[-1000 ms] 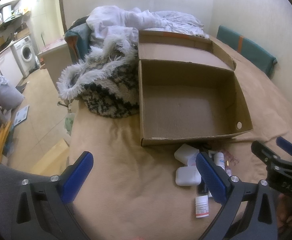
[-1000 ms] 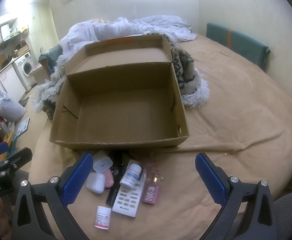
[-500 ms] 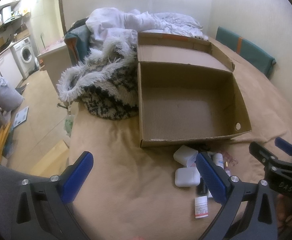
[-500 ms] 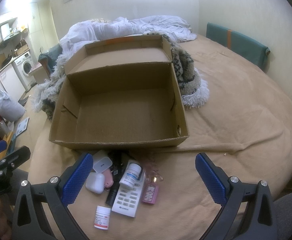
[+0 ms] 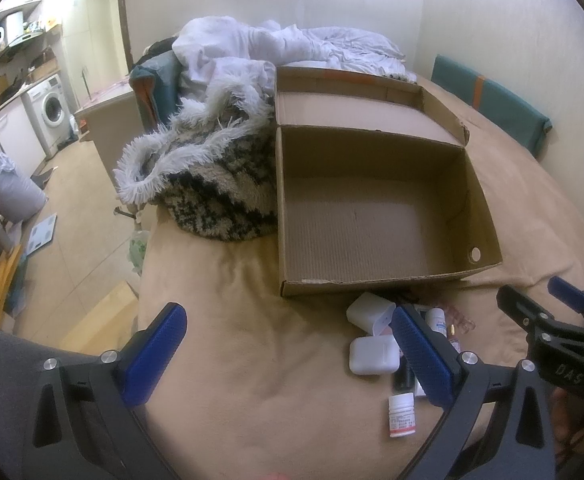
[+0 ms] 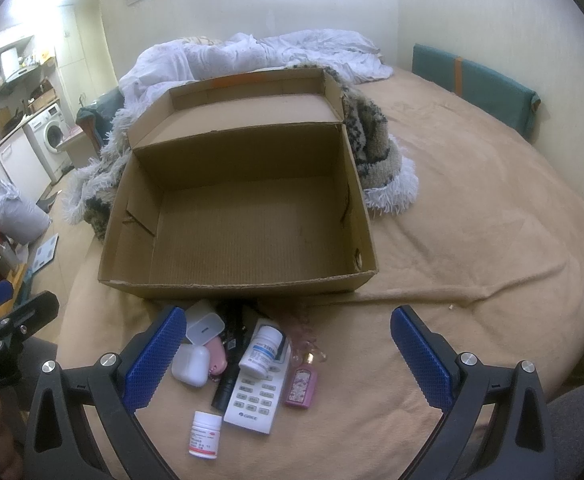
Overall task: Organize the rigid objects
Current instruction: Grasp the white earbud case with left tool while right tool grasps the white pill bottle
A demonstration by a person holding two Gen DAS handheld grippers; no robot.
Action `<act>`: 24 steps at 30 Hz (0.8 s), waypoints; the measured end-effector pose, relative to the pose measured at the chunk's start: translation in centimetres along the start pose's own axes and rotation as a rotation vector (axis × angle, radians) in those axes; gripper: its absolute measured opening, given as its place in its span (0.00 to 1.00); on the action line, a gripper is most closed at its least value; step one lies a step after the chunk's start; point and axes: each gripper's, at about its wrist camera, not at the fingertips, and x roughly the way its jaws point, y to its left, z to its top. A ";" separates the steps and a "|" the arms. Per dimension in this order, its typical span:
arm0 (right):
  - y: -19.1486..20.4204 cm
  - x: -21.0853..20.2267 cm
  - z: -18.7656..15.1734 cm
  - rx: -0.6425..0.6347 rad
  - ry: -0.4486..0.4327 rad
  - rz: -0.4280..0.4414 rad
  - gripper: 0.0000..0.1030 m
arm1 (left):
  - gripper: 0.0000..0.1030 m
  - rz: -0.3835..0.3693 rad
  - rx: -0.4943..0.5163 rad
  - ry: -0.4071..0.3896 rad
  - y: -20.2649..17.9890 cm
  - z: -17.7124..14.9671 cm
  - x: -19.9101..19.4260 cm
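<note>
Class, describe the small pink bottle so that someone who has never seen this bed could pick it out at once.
Find the open cardboard box on the tan bedspread; a cluster of small items lies just in front of it. At the cluster's right edge, beside the white remote control, lies the pink bottle. It alone is flat, rectangular, pink and gold-capped; its neighbours are mostly white.

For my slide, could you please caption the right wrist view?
Open tongs hover over clutter before an empty cardboard box.

Home, studio flat: bed (image 6: 471,208) w/ rumpled bedding (image 6: 292,50), washing machine (image 5: 52,110) in kitchenette.
</note>
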 end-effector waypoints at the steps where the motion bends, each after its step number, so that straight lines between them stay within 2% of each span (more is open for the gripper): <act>1: 0.0 0.0 0.0 0.001 0.001 0.000 1.00 | 0.99 -0.002 0.001 0.001 0.0 0.0 0.0; 7: -0.9 0.0 0.2 0.043 0.017 0.009 1.00 | 0.99 -0.006 -0.036 0.052 1.1 0.5 1.1; 10: -1.9 0.3 0.3 0.084 0.039 0.006 1.00 | 0.99 -0.026 -0.094 0.147 1.8 0.6 3.1; 12: -2.6 0.6 0.2 0.111 0.065 0.001 1.00 | 0.99 -0.065 -0.148 0.244 2.0 0.2 5.0; 14: -3.2 1.1 0.0 0.132 0.096 0.007 1.00 | 0.97 -0.095 -0.149 0.312 1.1 -0.2 6.6; 17: -4.1 1.6 -0.3 0.163 0.145 0.035 1.00 | 0.89 -0.146 -0.092 0.374 -1.4 -0.8 8.6; 20: -4.7 1.7 -0.6 0.171 0.168 0.039 1.00 | 0.78 -0.219 -0.077 0.438 -3.2 -1.2 10.9; 22: -5.2 1.7 -0.7 0.181 0.179 0.044 1.00 | 0.64 -0.278 -0.067 0.478 -4.1 -1.4 12.4; 24: -5.5 1.6 -1.0 0.178 0.183 0.021 1.00 | 0.61 -0.297 -0.045 0.514 -4.9 -1.6 13.7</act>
